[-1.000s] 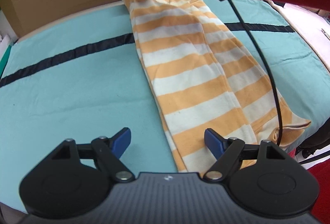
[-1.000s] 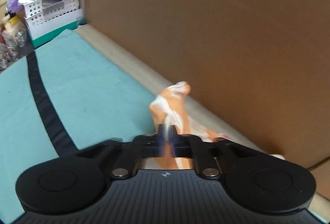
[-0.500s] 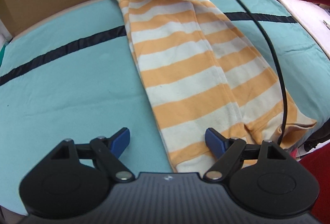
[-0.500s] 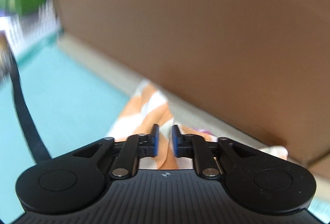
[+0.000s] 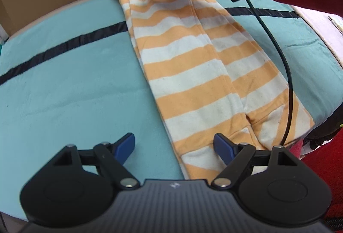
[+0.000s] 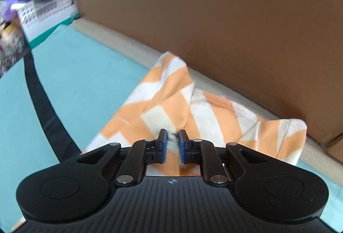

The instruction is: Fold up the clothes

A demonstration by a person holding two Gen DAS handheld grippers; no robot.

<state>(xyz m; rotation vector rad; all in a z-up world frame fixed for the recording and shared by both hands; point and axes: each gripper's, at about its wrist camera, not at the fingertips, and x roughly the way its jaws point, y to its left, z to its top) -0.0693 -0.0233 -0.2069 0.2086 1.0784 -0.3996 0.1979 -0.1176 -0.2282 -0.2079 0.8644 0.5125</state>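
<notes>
Since earlier, right gripper (image 6: pixel 172 143) released the soft, light orange-and-white striped cotton garment (image 5: pixel 193 74), jaws narrow, closing; left gripper (image 5: pixel 174 145) jaws wide; grip hem corners.

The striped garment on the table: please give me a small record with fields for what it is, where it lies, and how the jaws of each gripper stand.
garment: orange-and-white striped garment, folded lengthwise
surface: teal cover with a dark stripe
behind: brown cardboard wall
left gripper: jaws wide open, nothing held, over the near hem
right gripper: jaws closing, narrow gap, over the far end, fabric not pinched
</notes>
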